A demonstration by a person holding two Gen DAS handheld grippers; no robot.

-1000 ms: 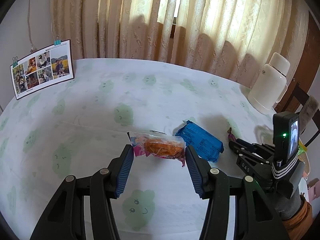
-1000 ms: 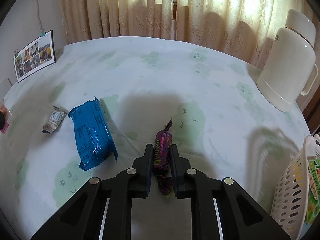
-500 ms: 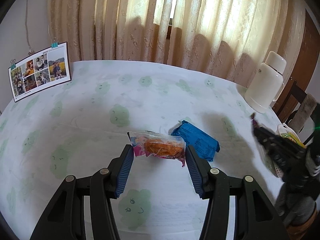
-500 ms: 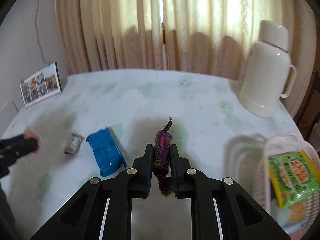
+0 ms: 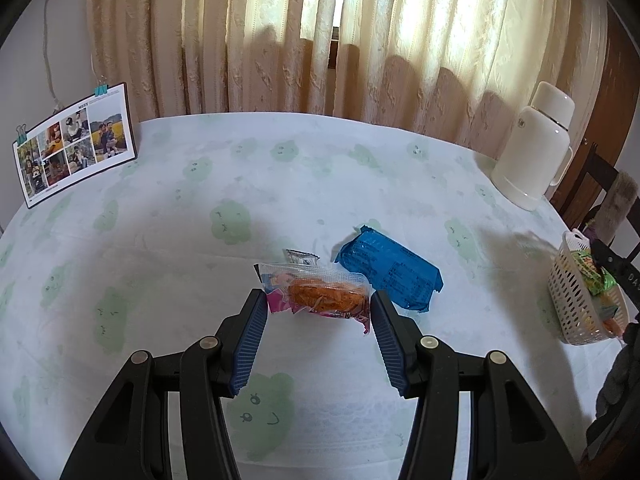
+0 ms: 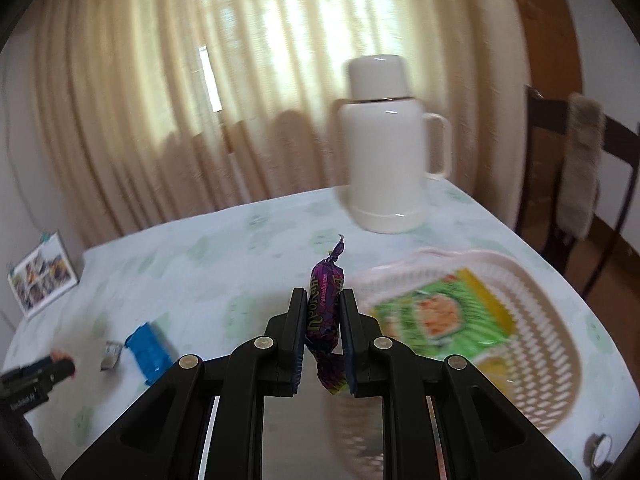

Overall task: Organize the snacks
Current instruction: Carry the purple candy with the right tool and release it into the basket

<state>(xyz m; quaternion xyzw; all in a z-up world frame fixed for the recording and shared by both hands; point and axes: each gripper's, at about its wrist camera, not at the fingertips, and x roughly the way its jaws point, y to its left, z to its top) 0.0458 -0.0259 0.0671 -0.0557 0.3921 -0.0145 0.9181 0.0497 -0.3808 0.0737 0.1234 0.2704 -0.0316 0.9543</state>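
Observation:
My left gripper (image 5: 318, 300) is shut on a clear-and-pink packet with an orange snack (image 5: 316, 294), held above the table. My right gripper (image 6: 322, 300) is shut on a purple wrapped candy (image 6: 325, 312), held upright at the left rim of the white plastic basket (image 6: 540, 368), which holds a green snack bag (image 6: 440, 316). A blue packet (image 5: 390, 270) and a small silver wrapper (image 5: 301, 256) lie on the table beyond the left gripper. The basket also shows in the left wrist view (image 5: 576, 308) at the right edge.
A white thermos jug (image 6: 388, 148) stands at the table's far right edge. A photo card (image 5: 74, 144) leans at the far left. A wooden chair (image 6: 576, 160) stands beyond the right edge. Curtains hang behind the table (image 5: 280, 184), which has a green-patterned cloth.
My right gripper has lifted the purple candy and swung right, from the table's middle to the basket. My left gripper has kept the orange snack packet and risen a little.

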